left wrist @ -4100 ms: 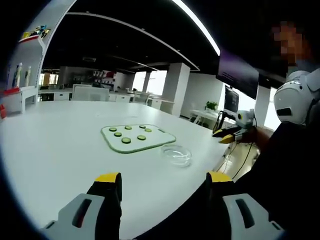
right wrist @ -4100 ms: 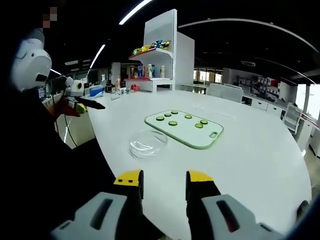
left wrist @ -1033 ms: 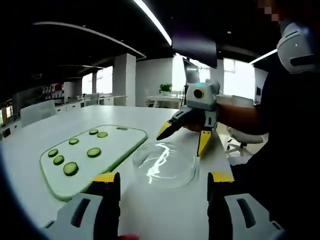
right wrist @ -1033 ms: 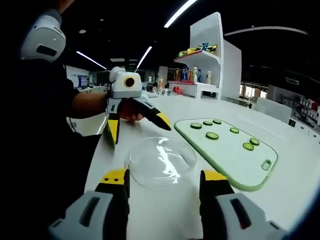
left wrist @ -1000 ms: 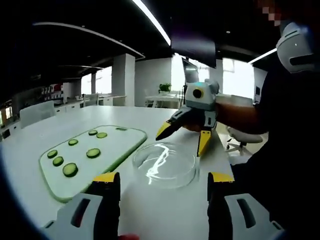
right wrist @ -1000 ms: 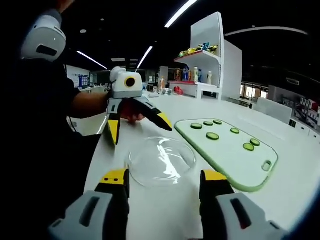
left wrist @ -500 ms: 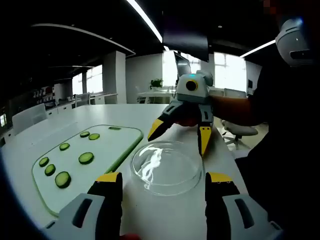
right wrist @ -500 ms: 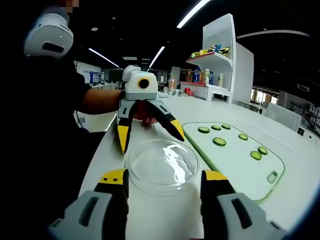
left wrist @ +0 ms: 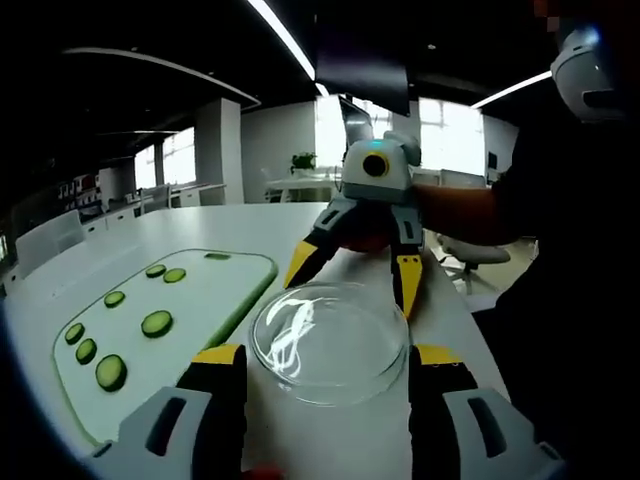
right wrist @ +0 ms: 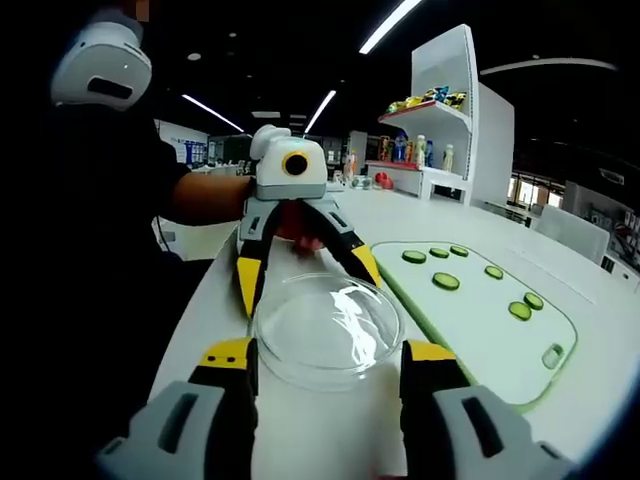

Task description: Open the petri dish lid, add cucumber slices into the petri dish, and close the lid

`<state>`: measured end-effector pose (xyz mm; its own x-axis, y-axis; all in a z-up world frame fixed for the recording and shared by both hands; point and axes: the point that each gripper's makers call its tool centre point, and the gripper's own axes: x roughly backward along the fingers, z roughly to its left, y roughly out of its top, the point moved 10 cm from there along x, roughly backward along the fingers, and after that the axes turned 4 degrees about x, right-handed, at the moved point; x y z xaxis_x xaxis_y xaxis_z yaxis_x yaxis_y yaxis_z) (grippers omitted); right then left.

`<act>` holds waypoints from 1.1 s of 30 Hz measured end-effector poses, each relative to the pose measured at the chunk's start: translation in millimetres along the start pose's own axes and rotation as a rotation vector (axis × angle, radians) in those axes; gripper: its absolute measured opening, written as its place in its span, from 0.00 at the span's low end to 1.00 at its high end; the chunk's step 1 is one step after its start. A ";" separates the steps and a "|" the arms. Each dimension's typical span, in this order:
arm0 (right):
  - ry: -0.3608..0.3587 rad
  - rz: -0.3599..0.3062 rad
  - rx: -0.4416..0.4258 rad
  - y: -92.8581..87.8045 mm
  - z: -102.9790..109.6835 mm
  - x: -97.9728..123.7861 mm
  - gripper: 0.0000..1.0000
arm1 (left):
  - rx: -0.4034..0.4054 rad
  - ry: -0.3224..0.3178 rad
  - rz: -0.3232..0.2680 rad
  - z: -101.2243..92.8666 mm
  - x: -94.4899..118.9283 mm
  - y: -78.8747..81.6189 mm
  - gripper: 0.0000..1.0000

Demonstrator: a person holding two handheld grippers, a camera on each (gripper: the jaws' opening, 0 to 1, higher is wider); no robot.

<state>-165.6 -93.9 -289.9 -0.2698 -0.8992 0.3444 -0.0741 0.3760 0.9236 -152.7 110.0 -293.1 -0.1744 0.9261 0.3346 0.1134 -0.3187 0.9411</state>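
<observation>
Petri dish [left wrist: 328, 342], clear, lid on, sits on the white table [left wrist: 120, 255] near its front edge, just beside the right long edge of the green cutting board [left wrist: 150, 325]. Going left to right in the left gripper view: cucumber slices [left wrist: 156, 323] scattered on the board, then the dish, then the table's near corner with the person's dark sleeve beyond. Left gripper [left wrist: 320, 362] has jaws wide apart flanking the dish, holding nothing; right gripper [left wrist: 352, 275] faces it from the dish's far side, jaws spread wide, also empty. In the right gripper view the right gripper [right wrist: 326, 360] straddles the dish [right wrist: 325, 330] likewise, left gripper [right wrist: 305, 272] opposite. Step in hand, judged: opening the lid, not yet gripped. Next move likely needs one gripper steadying the base, the other pinching the lid rim and lifting straight. Risk: thin slippery rim, dish sliding. White shelf unit [right wrist: 455, 110] far back, well apart; nothing blocks the dish.
</observation>
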 end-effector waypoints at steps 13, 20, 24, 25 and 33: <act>0.013 0.006 -0.006 -6.7 -1.4 -1.9 0.57 | -0.005 0.007 0.009 -4.0 -3.2 0.0 0.62; 0.013 -0.005 -0.018 -0.8 -1.5 3.5 0.56 | 0.007 -0.001 -0.020 -5.1 -2.2 4.7 0.62; 0.011 0.006 -0.003 2.7 -1.2 4.6 0.57 | 0.005 0.001 -0.024 -5.2 -2.5 5.5 0.62; 0.010 0.007 0.001 4.1 -1.1 4.5 0.57 | 0.004 0.002 -0.026 -5.1 -1.9 6.0 0.62; 0.010 0.005 0.021 17.3 -6.9 -0.2 0.57 | -0.014 0.018 -0.044 -2.9 10.8 14.1 0.62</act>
<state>-160.2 -88.7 -272.8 -0.2606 -0.8994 0.3510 -0.0927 0.3852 0.9181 -155.8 114.9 -276.0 -0.1965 0.9355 0.2936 0.0916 -0.2806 0.9554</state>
